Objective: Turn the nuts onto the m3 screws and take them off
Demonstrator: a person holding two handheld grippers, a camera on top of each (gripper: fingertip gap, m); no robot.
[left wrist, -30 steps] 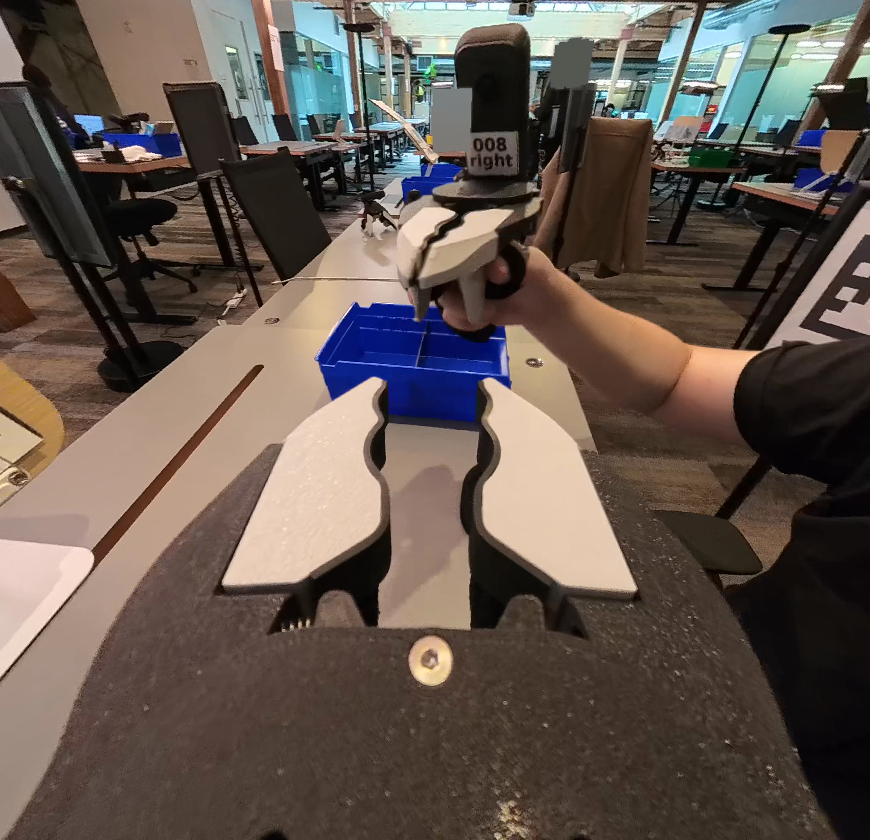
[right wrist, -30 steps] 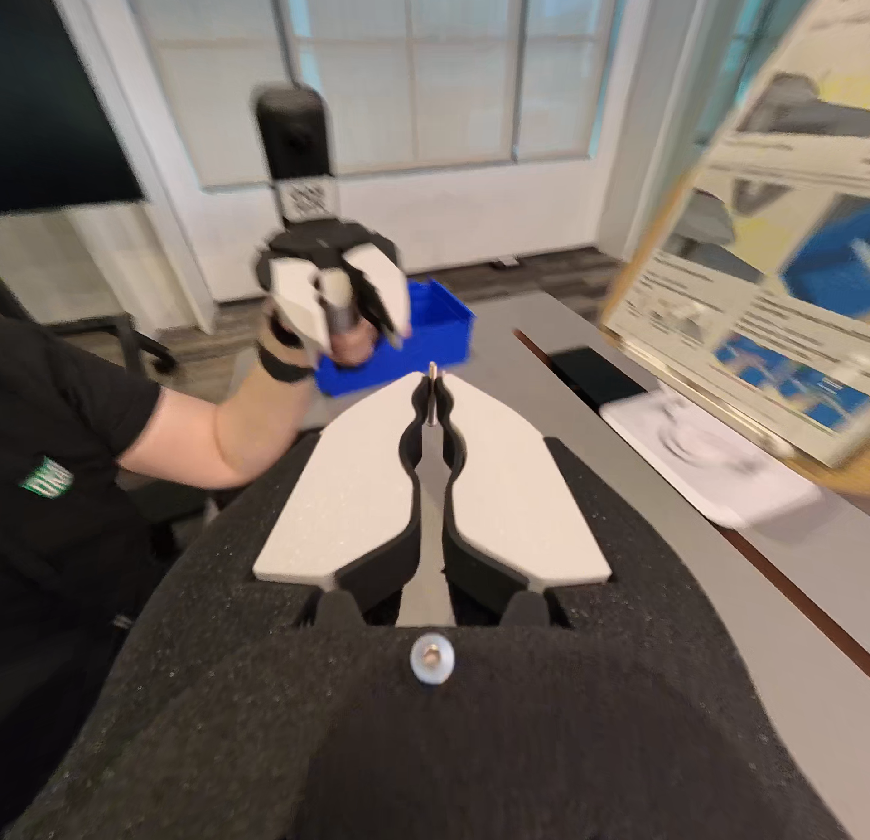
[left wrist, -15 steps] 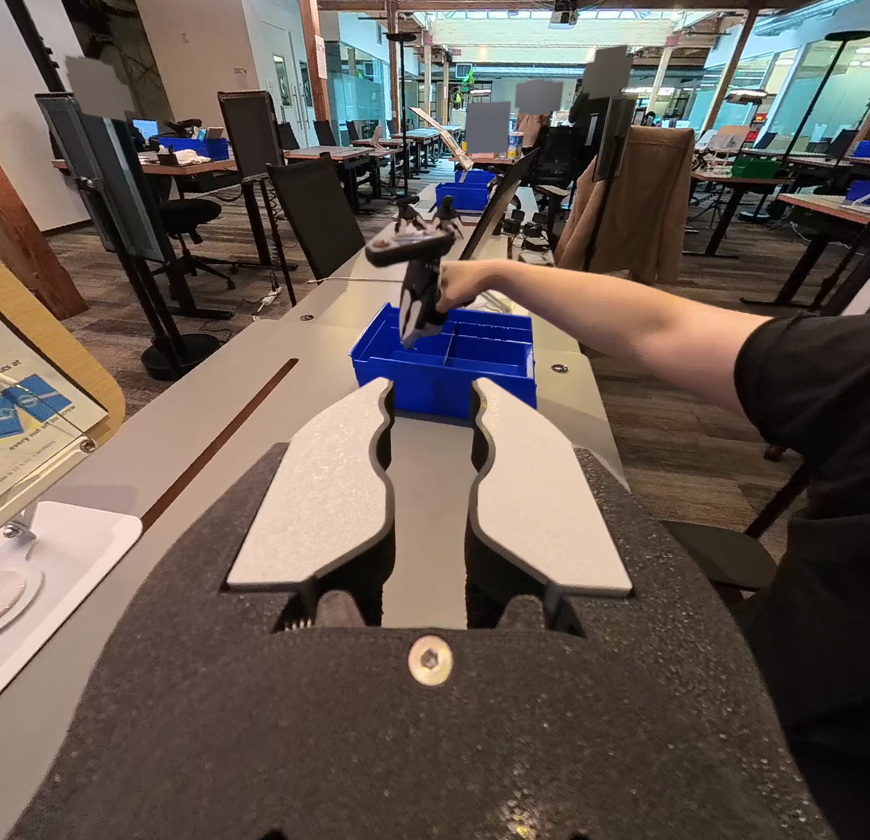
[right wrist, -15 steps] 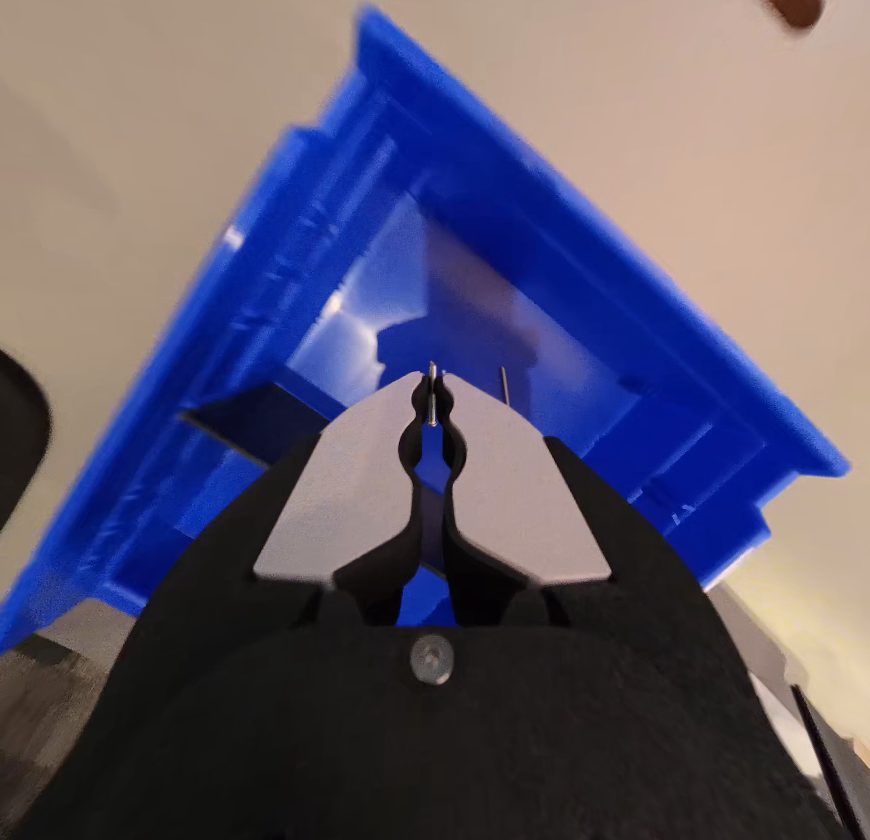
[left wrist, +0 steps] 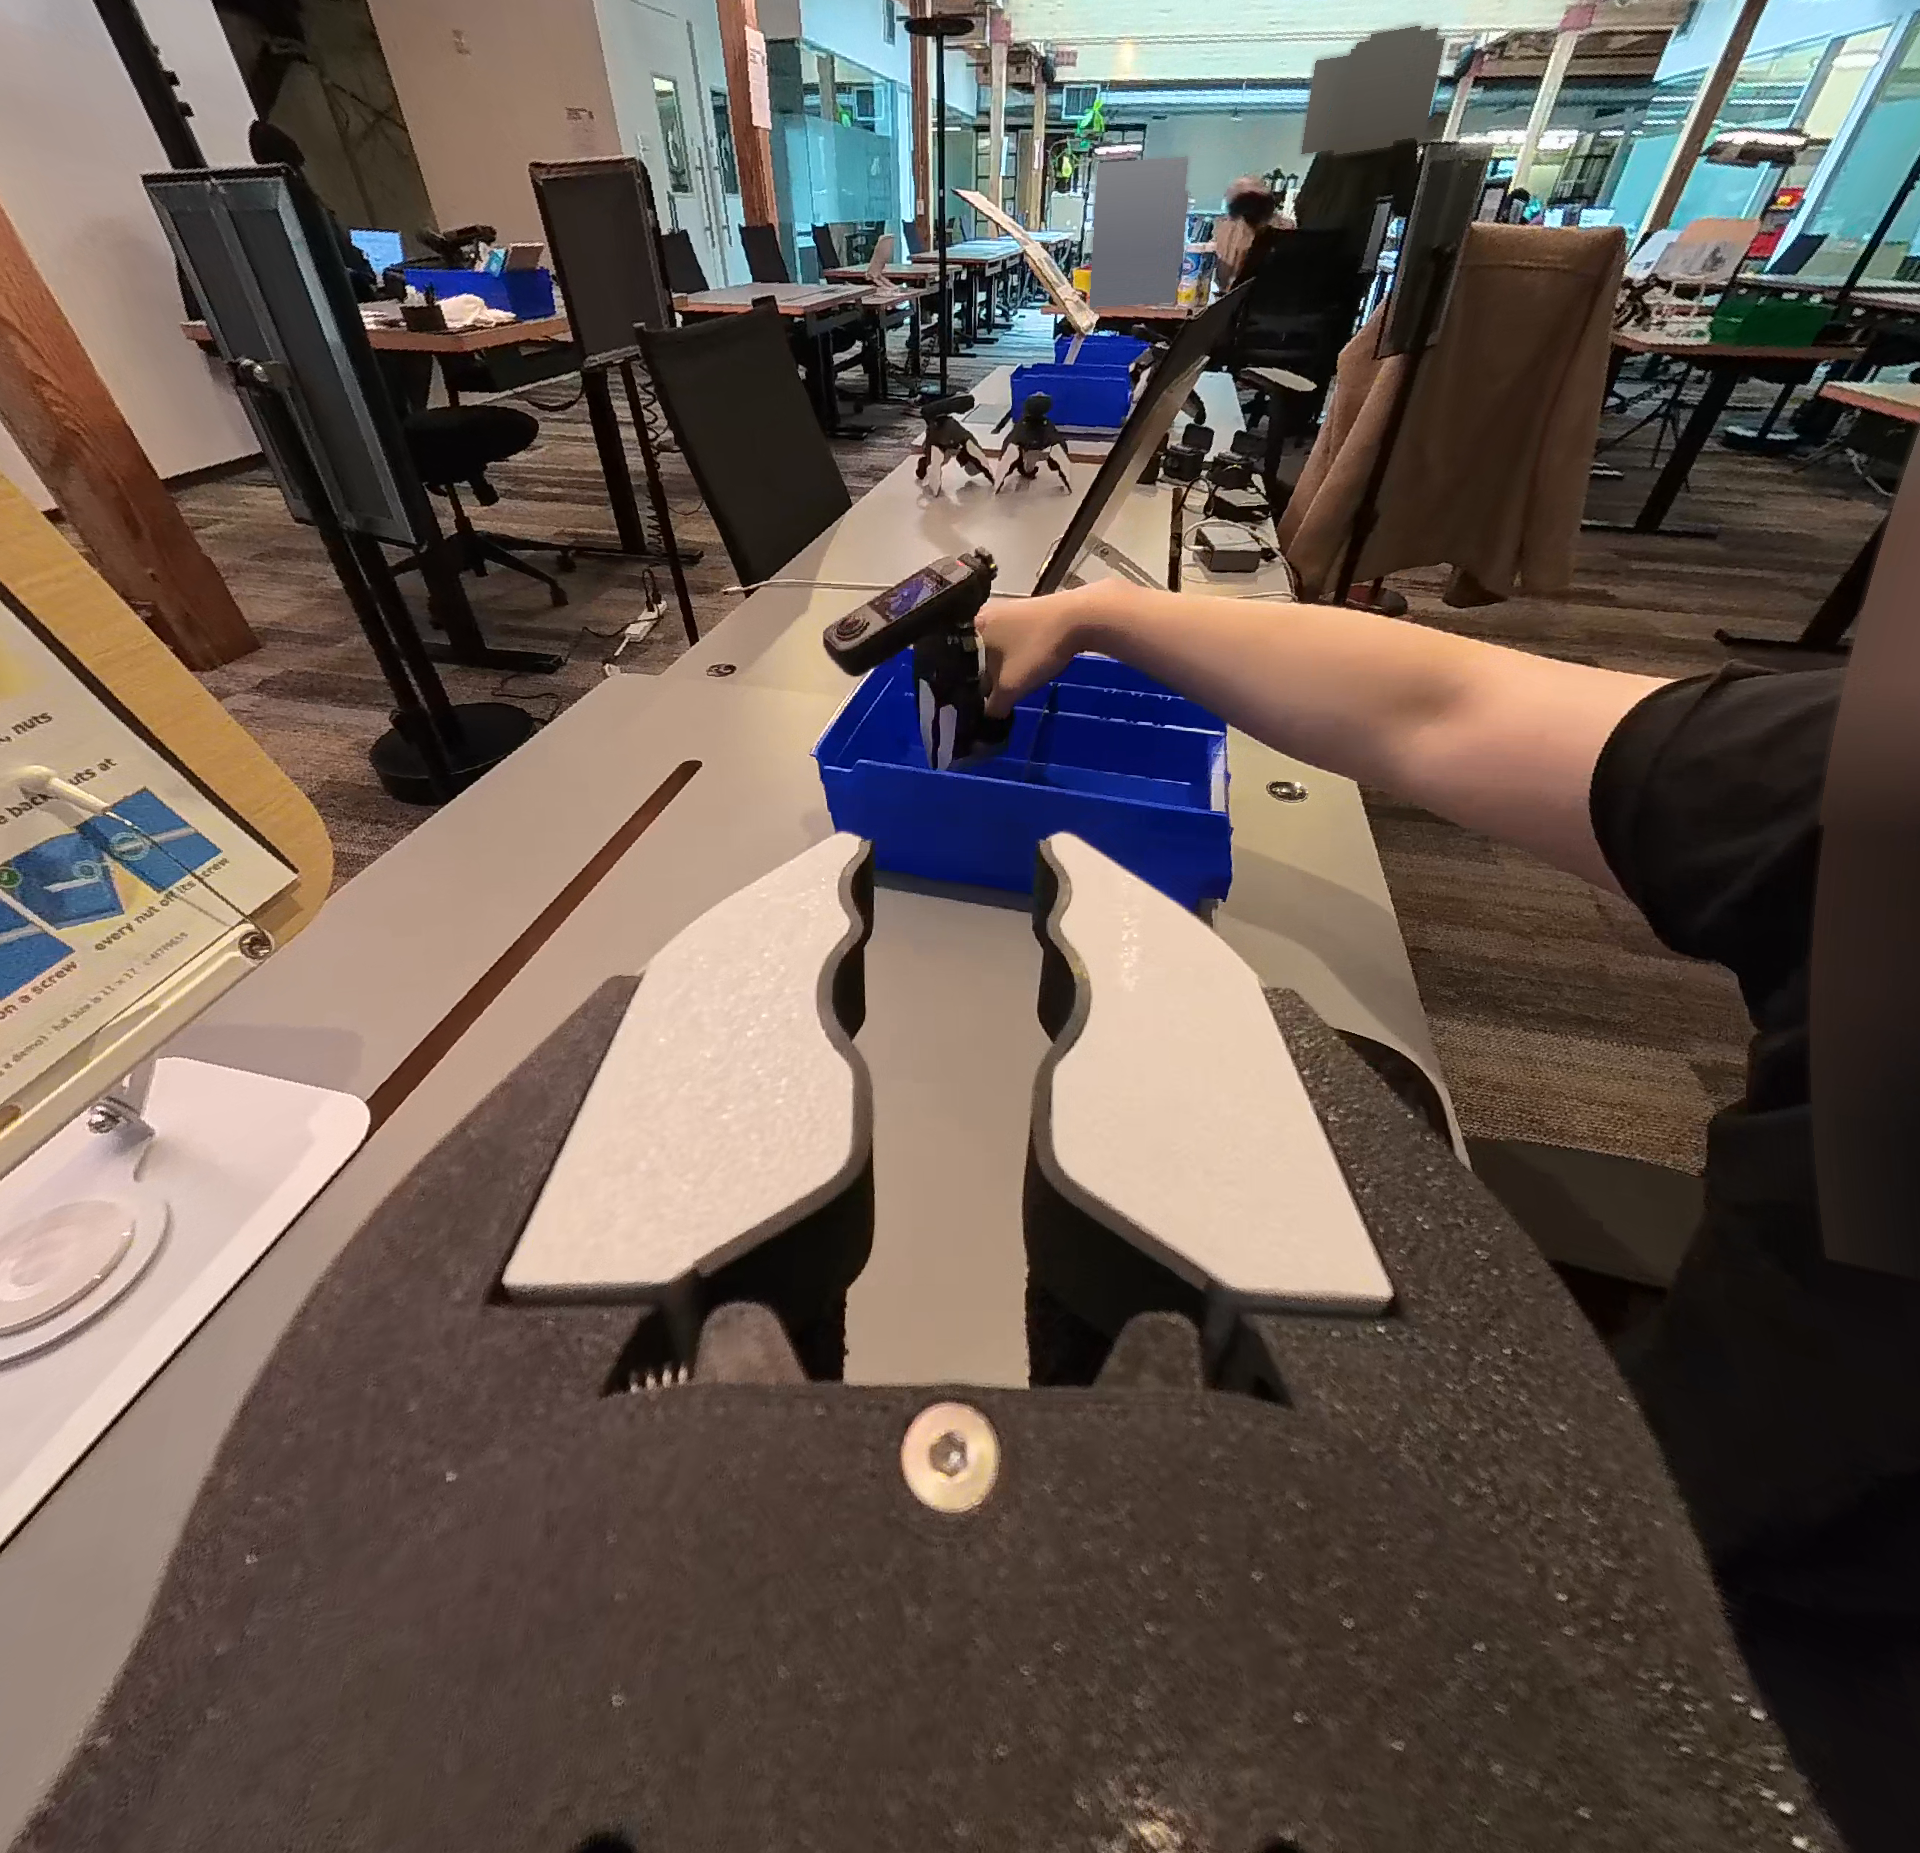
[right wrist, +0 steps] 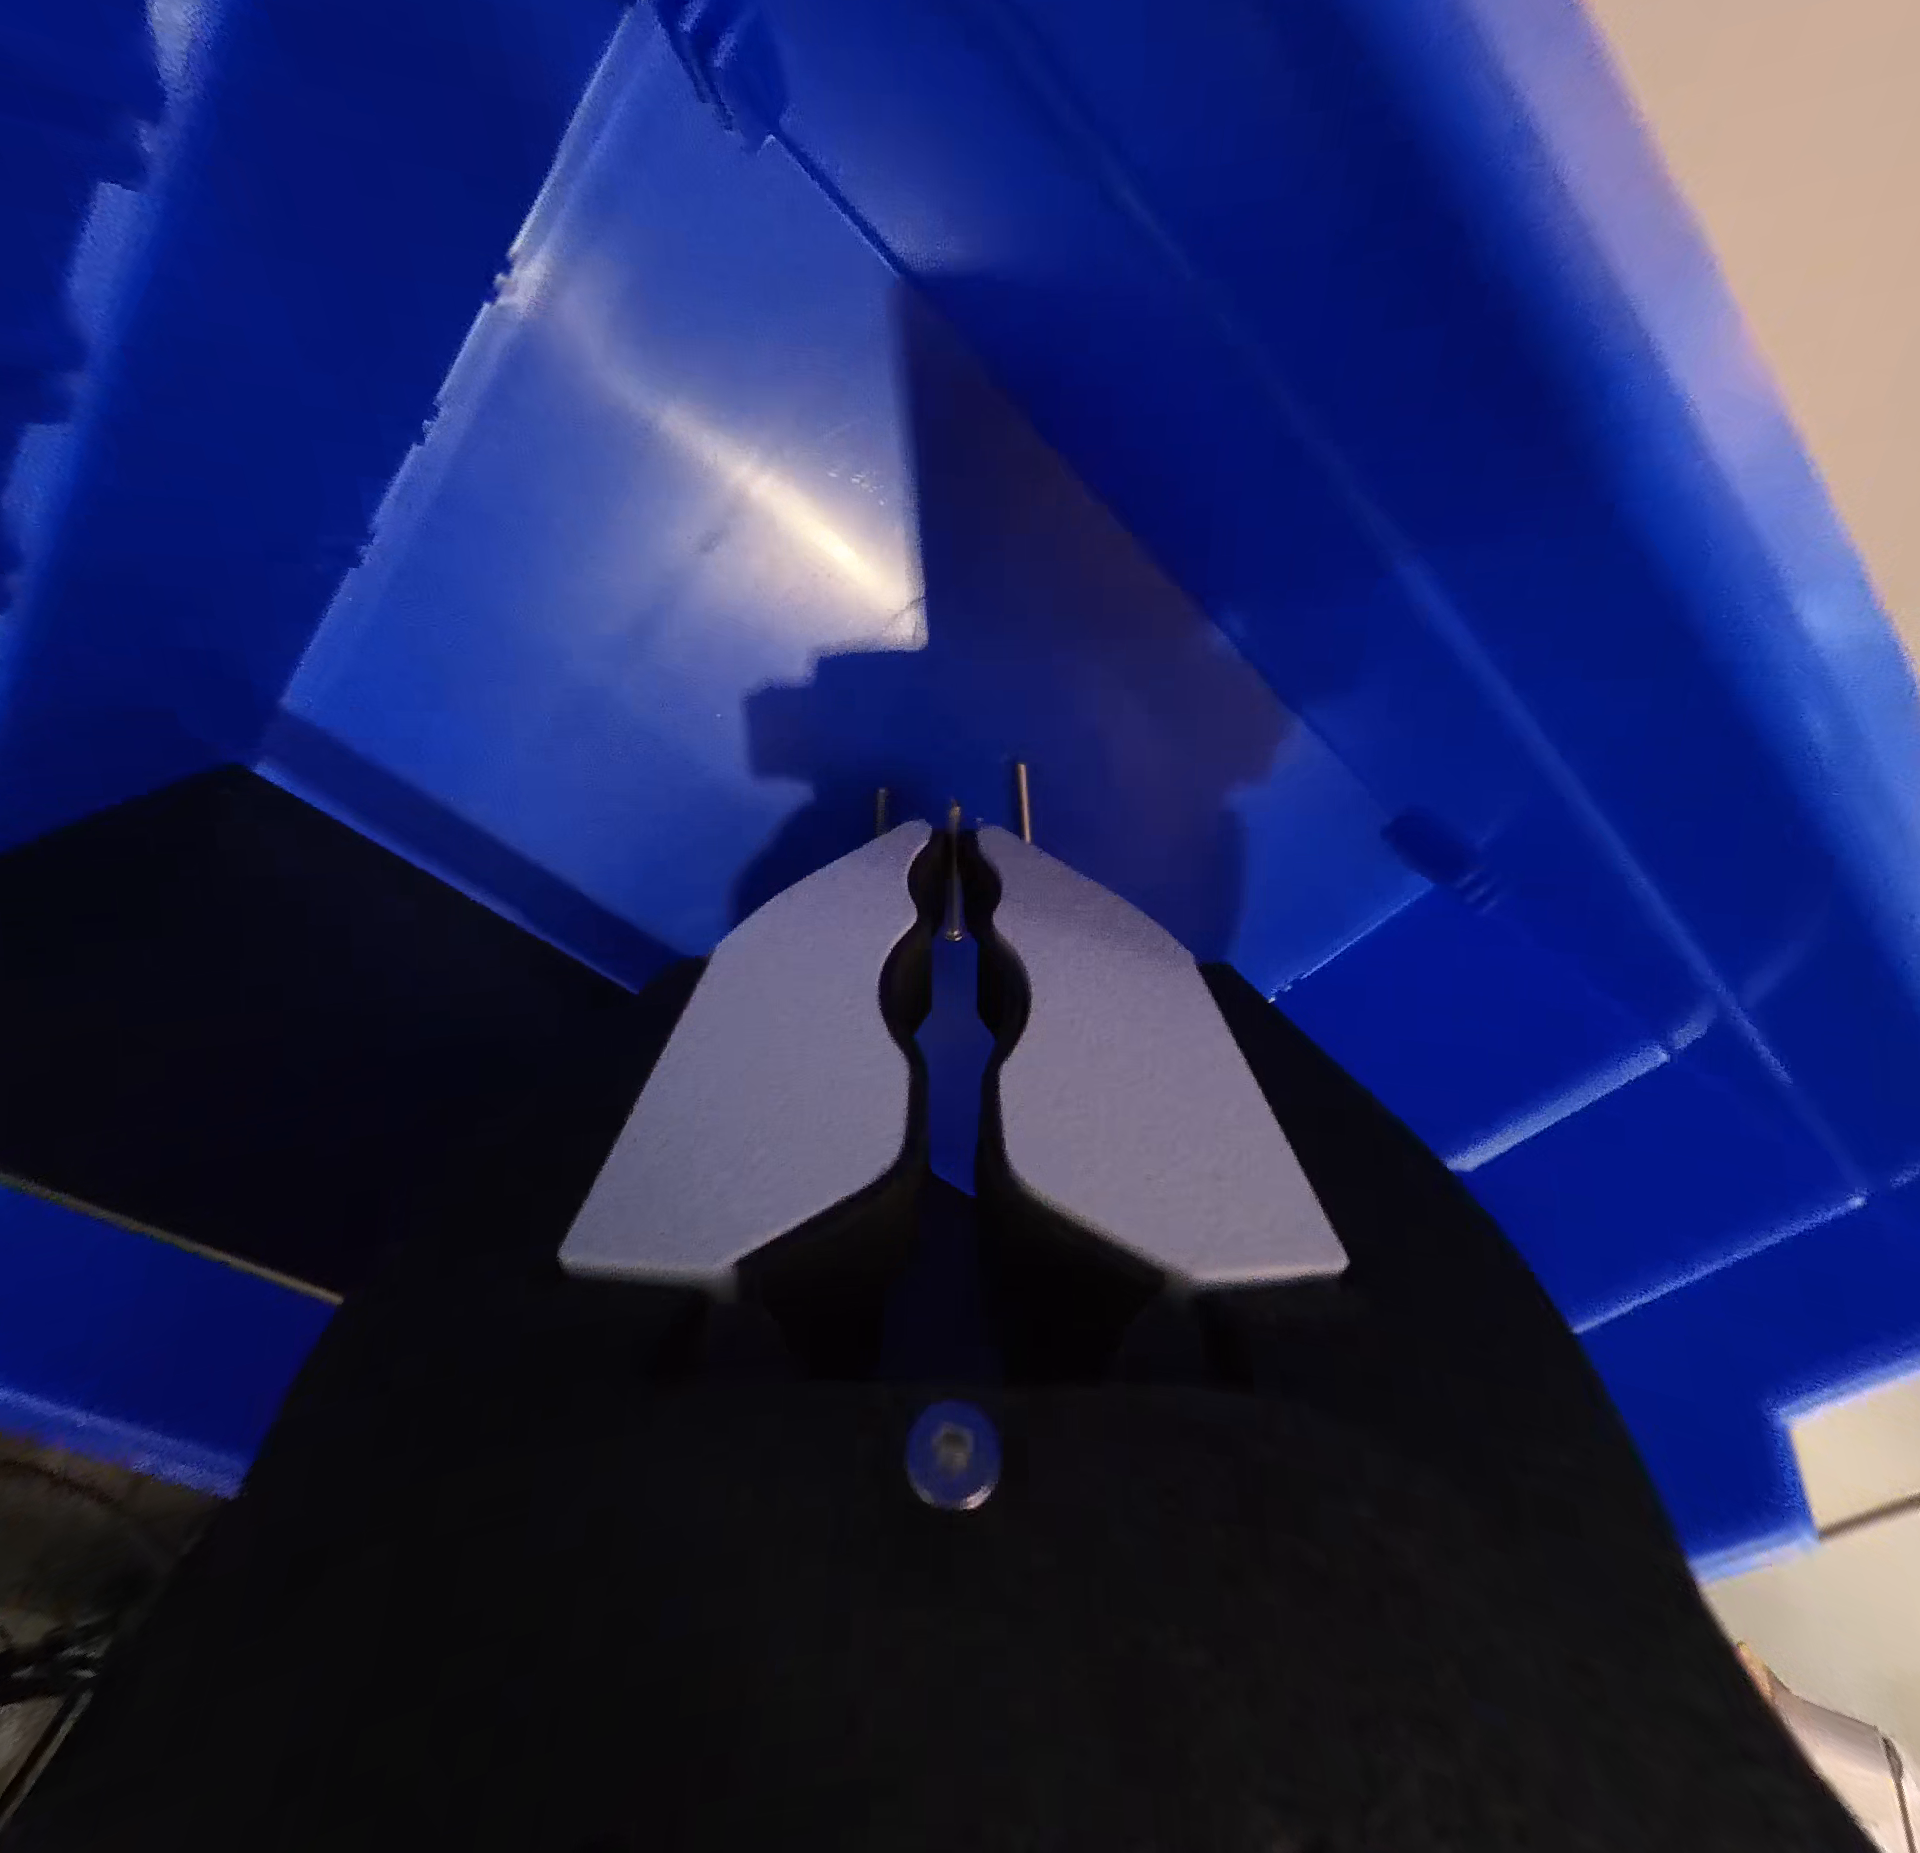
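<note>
My right gripper [right wrist: 952, 835] is shut on a thin m3 screw [right wrist: 952, 873] and points down into a compartment of the blue bin [right wrist: 644, 515], close to its floor. Two more screws [right wrist: 1022, 804] lie on the bin floor just beyond the fingertips. No nut shows. In the left wrist view the right gripper [left wrist: 940, 749] dips into the left part of the blue bin [left wrist: 1029, 827], held by a person's hand. My left gripper [left wrist: 951, 847] is open and empty, hovering over the grey table in front of the bin.
An instruction board [left wrist: 114, 847] on a white stand [left wrist: 177, 1159] sits at the table's left edge. A tilted dark panel [left wrist: 1132, 473] and two spare grippers [left wrist: 997, 458] stand farther down the table [left wrist: 644, 868]. Chairs and desks fill the room behind. Spacing between my two grippers at the tips: around 55 cm.
My right gripper swung away from facing the left gripper, tipped downward and went down into the blue bin, still holding the screw. My left gripper stayed open, shifting slightly.
</note>
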